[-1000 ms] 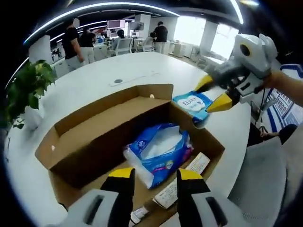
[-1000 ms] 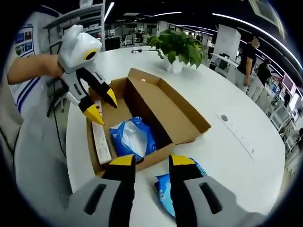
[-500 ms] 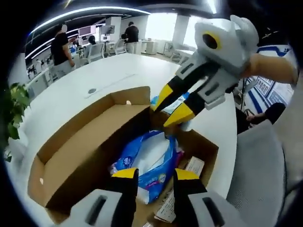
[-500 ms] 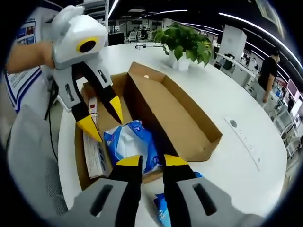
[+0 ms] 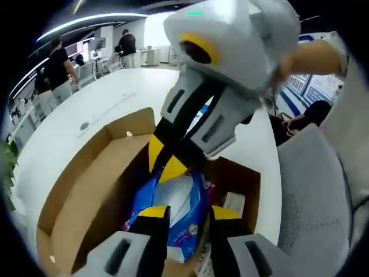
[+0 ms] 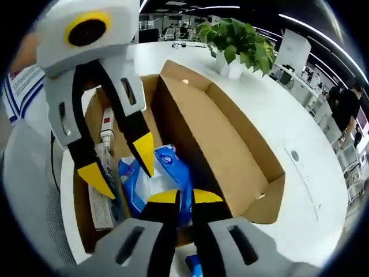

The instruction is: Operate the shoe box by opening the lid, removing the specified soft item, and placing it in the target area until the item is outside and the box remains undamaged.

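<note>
White tabletop (image 5: 69, 109) surrounds the open shoe box (image 5: 86, 190). My left gripper (image 5: 183, 214), spread, hovers above the blue soft pack (image 5: 179, 202).

My right gripper (image 6: 179, 199), nearly pressed together, could snag the cardboard wall just ahead.

bright ceiling strips, fisheye-warped edges

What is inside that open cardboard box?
Inside the cardboard box lie a blue soft pack and small cartons. Whatever sits beneath the pack is covered.
</note>
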Motion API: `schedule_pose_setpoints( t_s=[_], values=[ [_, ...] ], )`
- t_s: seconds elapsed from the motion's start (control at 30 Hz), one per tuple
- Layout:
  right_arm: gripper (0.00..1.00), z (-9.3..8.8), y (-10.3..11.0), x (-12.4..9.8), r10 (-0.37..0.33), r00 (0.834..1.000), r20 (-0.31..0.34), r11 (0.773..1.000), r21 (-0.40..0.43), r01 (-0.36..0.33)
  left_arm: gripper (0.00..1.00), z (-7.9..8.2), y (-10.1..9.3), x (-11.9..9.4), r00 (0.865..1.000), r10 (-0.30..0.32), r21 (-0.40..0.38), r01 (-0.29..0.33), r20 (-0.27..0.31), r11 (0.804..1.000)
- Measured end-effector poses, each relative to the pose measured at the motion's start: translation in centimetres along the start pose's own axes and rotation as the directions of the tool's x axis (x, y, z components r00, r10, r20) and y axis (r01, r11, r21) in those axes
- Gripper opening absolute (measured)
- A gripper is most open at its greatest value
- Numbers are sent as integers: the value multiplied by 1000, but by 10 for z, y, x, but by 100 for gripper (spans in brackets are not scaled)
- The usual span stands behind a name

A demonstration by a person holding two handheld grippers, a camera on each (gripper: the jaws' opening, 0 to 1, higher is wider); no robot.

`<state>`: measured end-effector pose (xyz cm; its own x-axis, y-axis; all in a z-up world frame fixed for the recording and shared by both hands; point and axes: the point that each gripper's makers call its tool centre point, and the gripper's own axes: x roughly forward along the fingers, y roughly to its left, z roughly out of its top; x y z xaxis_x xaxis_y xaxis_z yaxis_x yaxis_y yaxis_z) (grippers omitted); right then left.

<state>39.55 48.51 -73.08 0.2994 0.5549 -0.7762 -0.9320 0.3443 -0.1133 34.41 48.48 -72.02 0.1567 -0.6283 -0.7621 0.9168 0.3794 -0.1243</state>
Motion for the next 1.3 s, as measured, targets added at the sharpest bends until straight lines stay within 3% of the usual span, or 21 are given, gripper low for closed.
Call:
schedule_pose_setpoints(
  t_s=[0.17, 0.3, 0.43, 0.63, 0.8, 1.3],
  values=[
    [0, -1, -1, 0, 0, 1000, -4, 1000, 21, 0, 20, -5, 1, 7, 999, -15, -3, 15, -36, 1000],
    [0, 0, -1, -2, 0, 1000, 2, 999, 33, 0, 9, -9, 0, 6, 998, -16, 5, 17, -57, 1000],
    [0, 2, 2, -5, 11, 1000, 12, 999, 44, -11, 1, -10, -2, 3, 999, -16, -37, 14, -51, 999],
    [0, 13, 9, -14, 29, 998, 48, 999, 40, -31, 0, -12, -1, -8, 999, 10, -83, -13, -39, 996],
    [0, 23, 12, -25, 36, 995, 91, 997, 58, -42, 0, -8, -2, -22, 999, 43, -77, -44, -19, 996],
    [0, 62, 17, -72, 31, 974, 224, 997, 56, -45, 0, 26, -11, -72, 992, 120, -21, -119, 38, 993]
  ],
)
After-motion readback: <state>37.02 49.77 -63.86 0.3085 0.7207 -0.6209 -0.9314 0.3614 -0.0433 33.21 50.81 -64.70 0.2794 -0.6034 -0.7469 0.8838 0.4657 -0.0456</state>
